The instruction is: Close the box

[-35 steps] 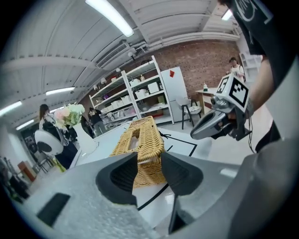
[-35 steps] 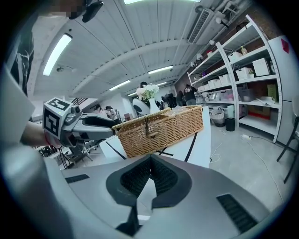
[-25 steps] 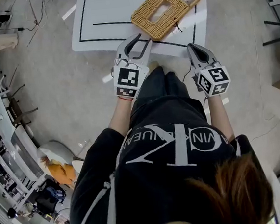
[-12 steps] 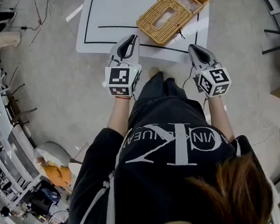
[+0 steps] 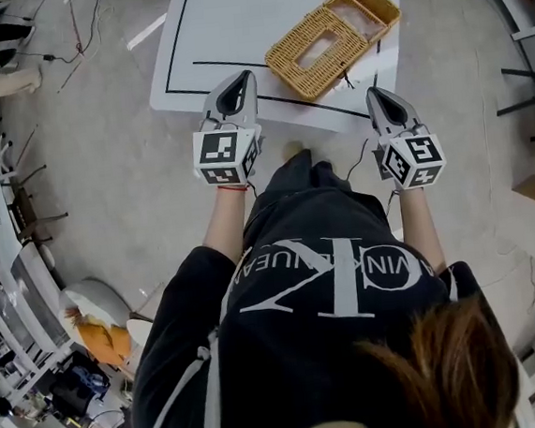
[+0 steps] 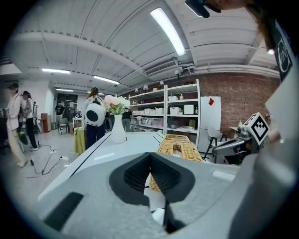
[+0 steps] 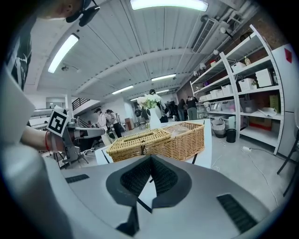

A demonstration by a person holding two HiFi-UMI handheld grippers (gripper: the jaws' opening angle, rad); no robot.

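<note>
One box, one tabletop, two grippers.
The pair is one left gripper and one right gripper; the box is a single wicker piece, and one vase of flowers shows too.

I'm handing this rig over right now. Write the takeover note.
Left gripper: shut, empty; its jaws have just been closing.
Right gripper: shut, empty.
Both hover short of the table, touching nothing.
Wicker box: on the table's right side, ahead of the right gripper.
Done, it seems: slotted lid lies down, clasp at its front.
The end section beside it is open-topped.
Left: confirm the clasp is fastened; I cannot tell.
</note>
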